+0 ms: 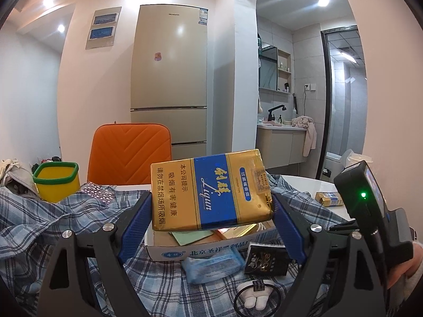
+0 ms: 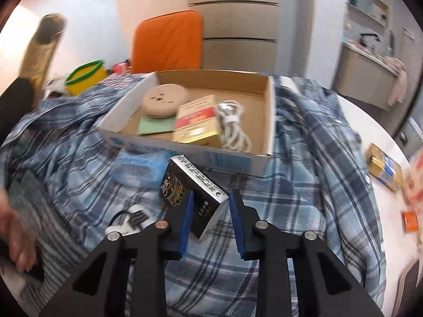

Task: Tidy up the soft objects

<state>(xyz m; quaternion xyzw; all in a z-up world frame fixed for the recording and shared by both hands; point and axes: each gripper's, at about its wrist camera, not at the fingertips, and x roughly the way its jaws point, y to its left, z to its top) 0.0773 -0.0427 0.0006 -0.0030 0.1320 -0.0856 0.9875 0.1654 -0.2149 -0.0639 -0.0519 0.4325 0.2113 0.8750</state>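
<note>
My left gripper is shut on a gold and blue cigarette pack, held crosswise above the shallow cardboard box. My right gripper is shut on a small black box, which sits tilted between the blue pads over the blue plaid shirt. A blue tissue pack lies on the shirt just in front of the cardboard box. That box holds a round beige object, a green card, a red and gold pack and a white cable.
A yellow cup with a green rim stands at the back left, an orange chair behind the table. Another gold and blue pack lies on the white table at right. A white charm on a black ring rests on the shirt.
</note>
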